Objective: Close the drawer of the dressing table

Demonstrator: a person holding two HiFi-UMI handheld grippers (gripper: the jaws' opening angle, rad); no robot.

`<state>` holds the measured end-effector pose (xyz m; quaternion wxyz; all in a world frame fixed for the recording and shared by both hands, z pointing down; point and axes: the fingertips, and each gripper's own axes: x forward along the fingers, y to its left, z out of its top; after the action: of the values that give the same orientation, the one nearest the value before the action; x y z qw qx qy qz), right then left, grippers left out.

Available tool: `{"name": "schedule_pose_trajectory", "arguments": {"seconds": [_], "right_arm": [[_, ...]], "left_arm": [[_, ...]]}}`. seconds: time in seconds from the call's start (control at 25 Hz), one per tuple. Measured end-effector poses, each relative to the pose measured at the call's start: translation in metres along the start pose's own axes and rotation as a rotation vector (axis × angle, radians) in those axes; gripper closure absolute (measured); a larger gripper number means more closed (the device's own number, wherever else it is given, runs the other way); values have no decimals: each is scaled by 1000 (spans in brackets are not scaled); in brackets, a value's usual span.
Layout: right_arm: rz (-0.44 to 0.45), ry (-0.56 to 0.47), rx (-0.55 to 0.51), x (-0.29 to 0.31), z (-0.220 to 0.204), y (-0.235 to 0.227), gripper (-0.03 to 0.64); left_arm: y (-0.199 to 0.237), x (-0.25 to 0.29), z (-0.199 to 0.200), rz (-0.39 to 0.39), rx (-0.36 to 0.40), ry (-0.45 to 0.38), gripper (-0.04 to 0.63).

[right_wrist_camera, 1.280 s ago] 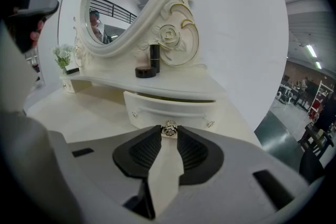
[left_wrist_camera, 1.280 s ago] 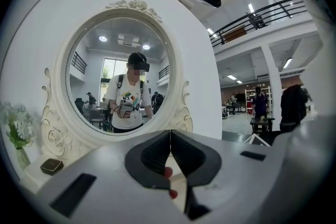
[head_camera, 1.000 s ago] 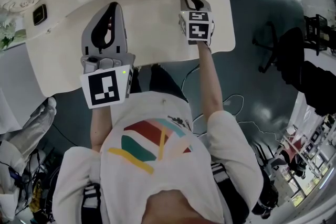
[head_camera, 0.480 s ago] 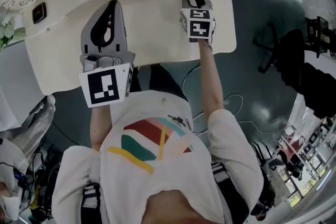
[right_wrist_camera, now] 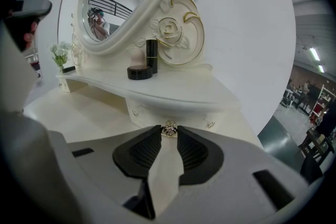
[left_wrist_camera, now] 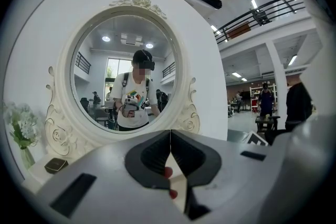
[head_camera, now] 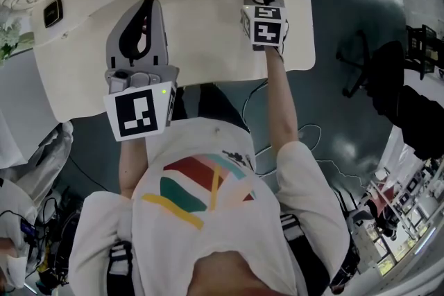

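Though already near flush under the shelf (right_wrist_camera: 173, 93) at the tabletop's (head_camera: 208, 45) rear right edge, looked mid-close on the drawer (right_wrist_camera: 156, 113), with right gripper (right_wrist_camera: 168, 131) pinched narrow on its knob (right_wrist_camera: 168, 129). Had left gripper (left_wrist_camera: 170, 135) empty, jaws together. Probably needed a short straight push inward, then release.

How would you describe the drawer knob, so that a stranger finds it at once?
Start at the white dressing table with its ornate mirror. Under the shelf sits a small drawer front. The knob is at its centre: shiny metal, clamped by the right gripper, unlike the two flat ornaments beside it.
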<state>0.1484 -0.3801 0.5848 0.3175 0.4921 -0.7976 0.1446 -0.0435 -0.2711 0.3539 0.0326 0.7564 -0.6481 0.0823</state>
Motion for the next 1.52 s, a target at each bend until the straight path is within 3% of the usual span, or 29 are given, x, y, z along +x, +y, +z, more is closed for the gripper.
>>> {"name": "schedule_pose_trajectory", "arguments": {"seconds": [0.96,1.28,1.52], "right_arm": [[-11,-12,28,5,3,0,528],[-23,-67,78,-14,21,-9,470],[-66,-143,60,-56,43,-14,485]], "left_arm": [[11,-9,7,43,-25,-29,589],[19,-22,19,62,-22,-65,589],[22,-36,37,65,-15,-117,589]]}}
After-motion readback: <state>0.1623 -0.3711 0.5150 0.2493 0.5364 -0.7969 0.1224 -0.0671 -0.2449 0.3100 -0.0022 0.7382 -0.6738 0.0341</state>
